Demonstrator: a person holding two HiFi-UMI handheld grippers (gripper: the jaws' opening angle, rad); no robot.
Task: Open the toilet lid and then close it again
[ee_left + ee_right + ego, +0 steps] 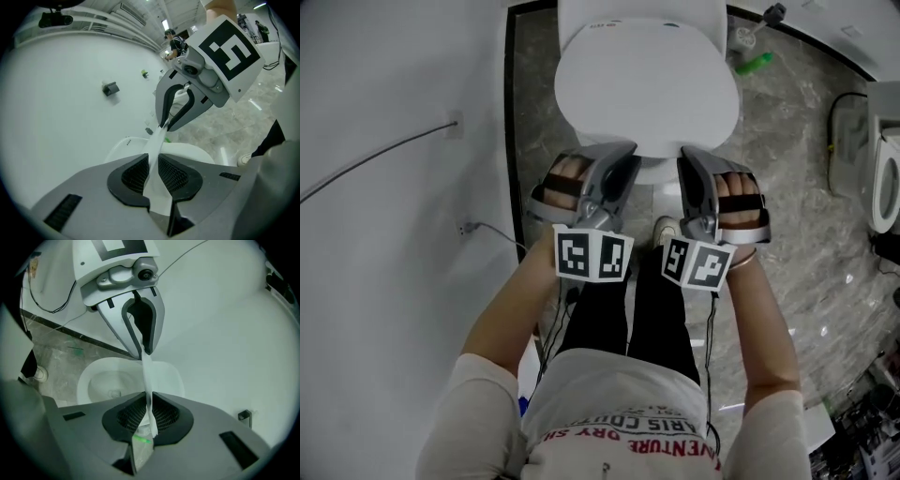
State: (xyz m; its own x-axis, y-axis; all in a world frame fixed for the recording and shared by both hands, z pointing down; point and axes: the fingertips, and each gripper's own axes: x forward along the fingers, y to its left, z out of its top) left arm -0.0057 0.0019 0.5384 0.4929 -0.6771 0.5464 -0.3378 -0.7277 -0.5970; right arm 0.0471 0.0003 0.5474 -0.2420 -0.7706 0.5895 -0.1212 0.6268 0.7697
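Observation:
The white toilet lid (647, 89) is raised off the bowl, and both grippers hold its front rim. My left gripper (622, 157) is shut on the rim left of centre; its own view shows the lid's thin white edge (157, 154) pinched between the dark pads (136, 176). My right gripper (691, 159) is shut on the rim right of centre, with the same edge (146, 378) running between its pads (164, 416). Under the lifted lid, the open bowl and seat (110, 380) show in the right gripper view. Each gripper view shows the other gripper across the lid's edge.
A white wall (384, 84) with a socket (455, 124) and a cable stands close on the left. A green bottle (755, 64) lies on the marble floor (797, 122) by the toilet's right side. Another white fixture (883, 178) stands far right. The person's shoe (667, 228) is before the bowl.

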